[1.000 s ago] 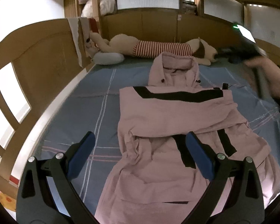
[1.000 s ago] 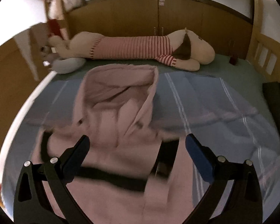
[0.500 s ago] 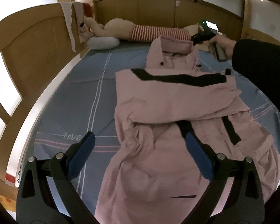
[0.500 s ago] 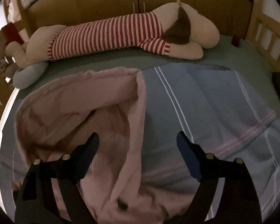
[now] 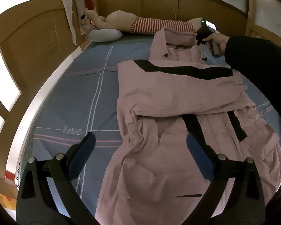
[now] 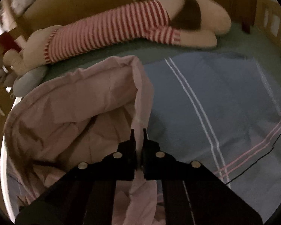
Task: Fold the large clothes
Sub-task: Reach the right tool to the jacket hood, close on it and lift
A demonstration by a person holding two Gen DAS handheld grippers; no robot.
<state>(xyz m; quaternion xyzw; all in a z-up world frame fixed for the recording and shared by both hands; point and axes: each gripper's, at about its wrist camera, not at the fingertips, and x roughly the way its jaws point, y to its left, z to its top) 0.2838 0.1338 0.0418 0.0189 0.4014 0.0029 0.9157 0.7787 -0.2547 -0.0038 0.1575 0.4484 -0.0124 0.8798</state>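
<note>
A pink jacket lies spread on a blue bed sheet; the right gripper pinches its hood's edge; the left gripper hovers spread wide above the hem.

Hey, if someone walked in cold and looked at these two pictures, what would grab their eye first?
Probably the big pink jacket with black stripes, spread across the blue bedsheet and partly folded. Next, the long plush toy in a red and white striped shirt lying along the head of the bed. Then the right gripper, shut on the edge of the jacket's hood, while the left gripper hangs open above the hem.
</note>
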